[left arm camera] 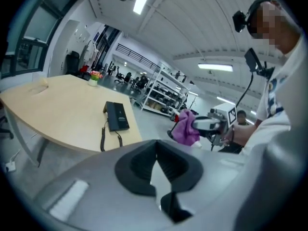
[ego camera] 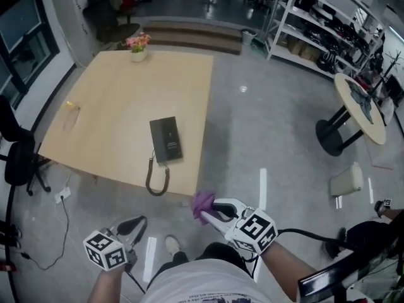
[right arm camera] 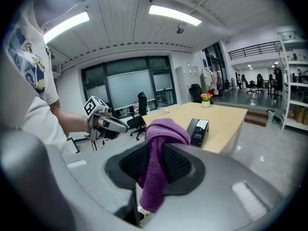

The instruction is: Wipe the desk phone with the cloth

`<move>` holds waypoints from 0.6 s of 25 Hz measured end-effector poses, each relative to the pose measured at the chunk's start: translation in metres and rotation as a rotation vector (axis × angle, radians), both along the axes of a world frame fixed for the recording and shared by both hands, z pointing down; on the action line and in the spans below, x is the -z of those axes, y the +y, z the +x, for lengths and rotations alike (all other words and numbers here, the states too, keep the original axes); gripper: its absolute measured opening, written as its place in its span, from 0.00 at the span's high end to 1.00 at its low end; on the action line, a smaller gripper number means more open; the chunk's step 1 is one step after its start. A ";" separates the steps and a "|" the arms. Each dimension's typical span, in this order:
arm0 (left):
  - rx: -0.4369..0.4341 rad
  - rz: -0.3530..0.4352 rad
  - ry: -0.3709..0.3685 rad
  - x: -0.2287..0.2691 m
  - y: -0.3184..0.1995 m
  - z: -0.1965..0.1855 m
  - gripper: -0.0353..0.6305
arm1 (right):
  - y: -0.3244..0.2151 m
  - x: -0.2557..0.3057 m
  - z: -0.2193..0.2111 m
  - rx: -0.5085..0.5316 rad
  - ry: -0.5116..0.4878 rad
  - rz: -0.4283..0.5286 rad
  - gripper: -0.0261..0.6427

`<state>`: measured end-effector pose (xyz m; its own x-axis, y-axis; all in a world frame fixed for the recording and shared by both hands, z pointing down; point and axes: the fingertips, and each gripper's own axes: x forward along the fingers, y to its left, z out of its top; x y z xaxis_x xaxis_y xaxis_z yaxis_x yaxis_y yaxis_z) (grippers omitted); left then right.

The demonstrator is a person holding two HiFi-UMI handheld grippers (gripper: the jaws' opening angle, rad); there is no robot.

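The black desk phone lies flat near the front edge of the wooden table, and its coiled cord hangs over that edge. My right gripper is shut on a purple cloth, held in the air just short of the table's front edge. In the right gripper view the cloth hangs bunched between the jaws, with the phone beyond it. My left gripper is lower left, away from the table, shut with nothing between its jaws. From the left gripper view I see the phone and the cloth.
A flower pot stands at the table's far edge and a small yellowish object near its left side. A black office chair is left of the table. A round table and shelving stand to the right.
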<state>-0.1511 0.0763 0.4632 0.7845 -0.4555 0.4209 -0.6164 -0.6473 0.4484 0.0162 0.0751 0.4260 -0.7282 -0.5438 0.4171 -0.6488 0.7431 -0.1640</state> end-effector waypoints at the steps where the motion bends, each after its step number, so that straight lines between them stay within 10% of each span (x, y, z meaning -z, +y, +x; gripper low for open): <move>1: 0.013 0.005 0.003 0.004 0.013 0.010 0.94 | 0.010 0.001 0.006 0.022 0.000 0.008 0.83; 15: 0.126 0.110 -0.019 0.042 0.188 0.124 0.94 | 0.167 -0.001 0.095 0.181 -0.004 0.039 0.83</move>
<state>-0.0269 0.2642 0.4217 0.7103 -0.5943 0.3772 -0.7038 -0.6086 0.3664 0.1110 0.2423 0.4266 -0.8171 -0.4197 0.3951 -0.5035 0.8534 -0.1348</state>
